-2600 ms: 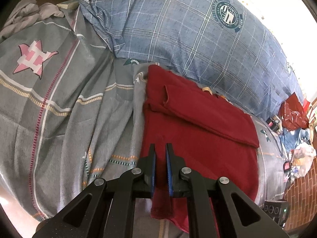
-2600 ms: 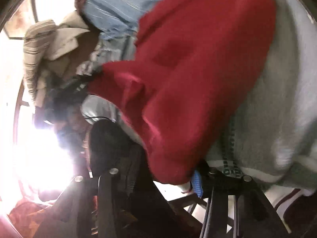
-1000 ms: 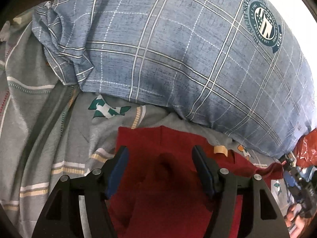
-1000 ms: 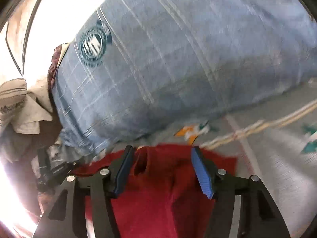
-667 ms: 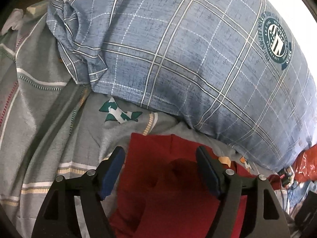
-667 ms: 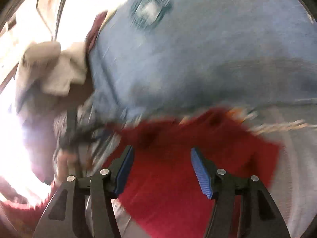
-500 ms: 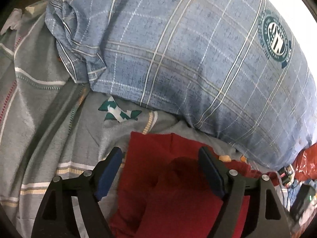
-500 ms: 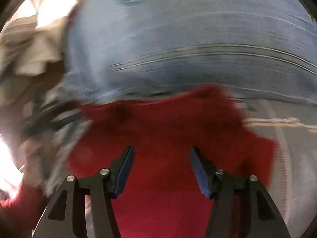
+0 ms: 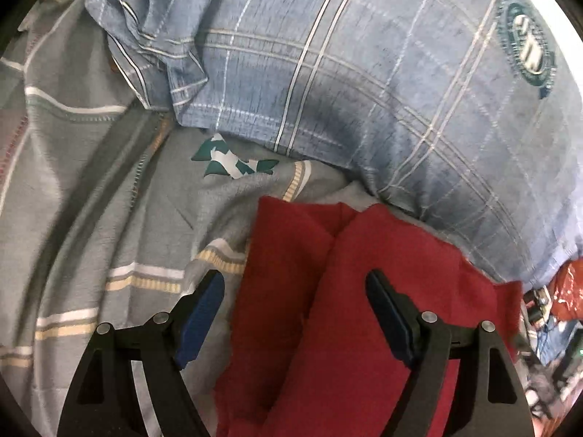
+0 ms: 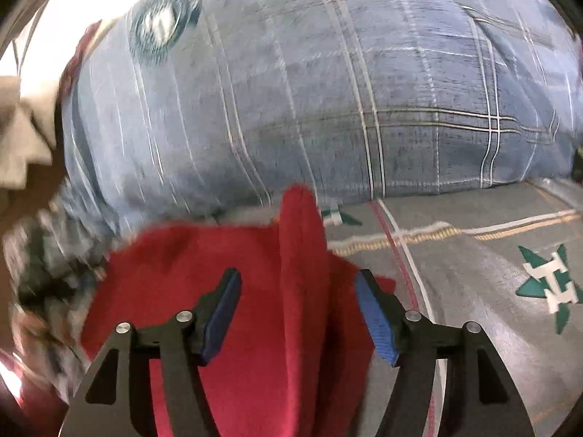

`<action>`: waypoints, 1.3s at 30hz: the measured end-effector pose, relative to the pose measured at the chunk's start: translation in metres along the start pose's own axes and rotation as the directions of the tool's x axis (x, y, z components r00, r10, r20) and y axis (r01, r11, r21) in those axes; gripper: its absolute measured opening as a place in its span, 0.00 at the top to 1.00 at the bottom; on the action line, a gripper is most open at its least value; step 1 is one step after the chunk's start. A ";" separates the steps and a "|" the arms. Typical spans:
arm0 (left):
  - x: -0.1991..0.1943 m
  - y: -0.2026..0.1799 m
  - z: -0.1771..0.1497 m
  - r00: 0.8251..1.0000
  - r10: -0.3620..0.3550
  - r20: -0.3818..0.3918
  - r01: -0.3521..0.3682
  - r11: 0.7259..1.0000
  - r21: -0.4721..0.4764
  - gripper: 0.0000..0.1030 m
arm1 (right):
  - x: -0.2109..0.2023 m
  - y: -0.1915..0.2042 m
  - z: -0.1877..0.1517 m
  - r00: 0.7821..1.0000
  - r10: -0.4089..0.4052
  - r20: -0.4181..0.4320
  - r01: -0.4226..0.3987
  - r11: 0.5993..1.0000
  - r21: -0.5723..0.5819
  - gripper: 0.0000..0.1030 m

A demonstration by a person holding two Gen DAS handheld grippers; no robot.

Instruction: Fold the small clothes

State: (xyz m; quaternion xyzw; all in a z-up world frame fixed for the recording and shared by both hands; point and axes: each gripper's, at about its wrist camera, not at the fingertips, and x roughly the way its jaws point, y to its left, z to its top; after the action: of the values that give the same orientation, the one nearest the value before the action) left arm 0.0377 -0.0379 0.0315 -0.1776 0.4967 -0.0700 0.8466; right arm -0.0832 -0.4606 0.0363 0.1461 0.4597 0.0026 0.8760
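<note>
A dark red garment [image 9: 357, 313] lies folded on the grey patterned bedsheet [image 9: 109, 218], just in front of a big blue plaid pillow [image 9: 382, 73]. My left gripper [image 9: 295, 313] is open, its jaws spread wide over the garment's near-left part, holding nothing. In the right wrist view the red garment [image 10: 291, 291] has a raised fold running between the jaws. My right gripper [image 10: 297, 309] is open and empty above it.
The blue plaid pillow [image 10: 328, 91] fills the far side in both views. A crumpled blue plaid cloth [image 9: 145, 36] lies at the far left. Clutter and a red bag [image 9: 564, 291] sit off the bed's right edge. Beige cloth [image 10: 22, 138] lies at the left.
Both grippers let go of the red garment and opened after carrying its edge toward the pillow. The right gripper has since swung sideways over the garment; the left has barely shifted.
</note>
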 end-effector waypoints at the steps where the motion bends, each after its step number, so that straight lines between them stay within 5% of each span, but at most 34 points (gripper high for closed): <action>1: -0.005 0.003 -0.004 1.000 -0.009 -0.001 0.009 1.000 0.002 0.23 | 0.005 0.005 -0.001 0.999 -0.041 -0.028 0.040 0.999 -0.028 0.40; 2: -0.012 0.004 -0.009 1.000 -0.020 -0.004 0.020 1.000 0.007 0.23 | 0.014 0.007 -0.003 0.994 -0.097 -0.055 0.094 0.994 -0.053 0.64; 3: -0.018 0.006 -0.013 1.000 -0.023 -0.009 0.023 1.000 0.010 0.23 | 0.023 0.000 -0.004 0.981 -0.183 -0.069 0.179 0.982 -0.057 0.73; 7: -0.052 0.017 -0.026 0.999 -0.053 -0.011 0.053 0.998 0.019 0.23 | 0.019 -0.032 0.000 0.993 -0.096 -0.074 0.107 0.982 0.156 0.70; 10: -0.078 0.033 -0.039 0.999 -0.047 0.011 0.047 0.998 0.034 0.23 | -0.001 -0.024 -0.002 0.989 -0.141 -0.036 0.145 0.978 0.148 0.60; 12: -0.085 0.042 -0.049 1.000 -0.020 0.017 0.020 0.999 0.030 0.23 | -0.022 -0.016 -0.008 0.999 -0.044 -0.029 0.048 0.981 0.188 0.59; 15: -0.084 0.043 -0.063 1.000 -0.011 -0.012 0.012 0.999 0.037 0.23 | -0.042 0.002 -0.017 0.999 0.035 -0.030 -0.028 0.978 0.206 0.38; 20: -0.077 0.030 -0.078 1.000 -0.004 -0.011 0.005 0.996 0.087 0.25 | -0.056 0.022 -0.060 0.997 -0.010 -0.080 0.020 0.993 0.117 0.36; 22: -0.071 0.027 -0.078 1.000 0.009 -0.007 -0.008 0.995 0.096 0.35 | -0.048 0.022 -0.072 0.994 -0.025 -0.110 0.035 0.995 0.090 0.38; 24: -0.063 0.025 -0.076 0.999 0.032 -0.020 -0.030 0.994 0.109 0.60 | -0.038 0.026 -0.077 0.987 -0.052 -0.149 0.059 0.997 0.040 0.46; 26: -0.057 0.024 -0.077 0.999 0.031 -0.024 -0.027 0.992 0.123 0.66 | -0.039 0.027 -0.076 0.990 -0.069 -0.126 0.073 0.997 0.024 0.67; 30: -0.054 0.014 -0.077 1.000 0.022 -0.015 -0.019 0.989 0.144 0.92 | -0.043 0.025 -0.075 0.994 -0.037 -0.105 0.042 0.998 0.043 0.79; 39: -0.104 0.025 -0.103 0.997 -0.075 -0.004 0.074 0.985 0.156 0.94 | -0.072 0.031 -0.070 0.998 0.042 -0.049 -0.041 0.999 0.033 0.85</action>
State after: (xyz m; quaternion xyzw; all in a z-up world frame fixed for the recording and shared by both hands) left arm -0.1047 -0.0079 0.0620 -0.1294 0.4820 -0.1400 0.8552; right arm -0.1769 -0.4228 0.0649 0.1695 0.4782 0.0171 0.8616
